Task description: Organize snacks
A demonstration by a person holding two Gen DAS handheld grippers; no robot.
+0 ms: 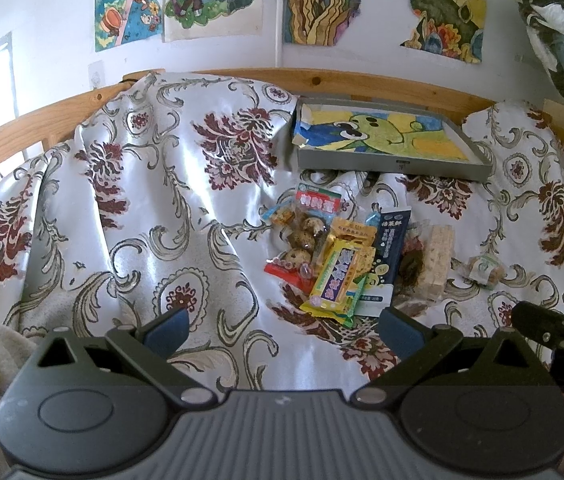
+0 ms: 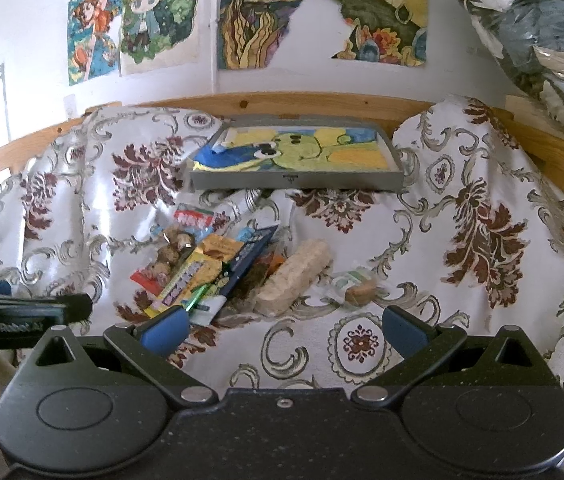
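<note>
Both of your tools are empty right now: your left hand-held gripper [image 1: 282,330] hangs with its jaws spread wide over the patterned cloth [image 1: 129,216], and your right hand-held gripper [image 2: 282,330] is spread just as wide, with nothing between its blue pads [image 2: 163,330]. You are at the very start of the sorting. The snacks lie in one loose heap in a dip of the cloth on the bed: a quail-egg pack [image 1: 308,228], a yellow wrapper [image 1: 338,276] lying across the others, a dark sachet [image 1: 390,248] and a pale rice-cake bar [image 1: 436,262], all overlapping. One small wrapped sweet [image 1: 484,270] sits apart to the right. Behind the heap rests a shallow grey tray [image 1: 394,166] lined with a cartoon drawing, and it looks like the likely place for them, though the task does not say so. Your next move calls for picking a single item cleanly. The yellow wrapper on top or the lone sweet would probably come away easiest. Lower one tool, straddle the item and close gently, since the slick fabric may let it slide.
</note>
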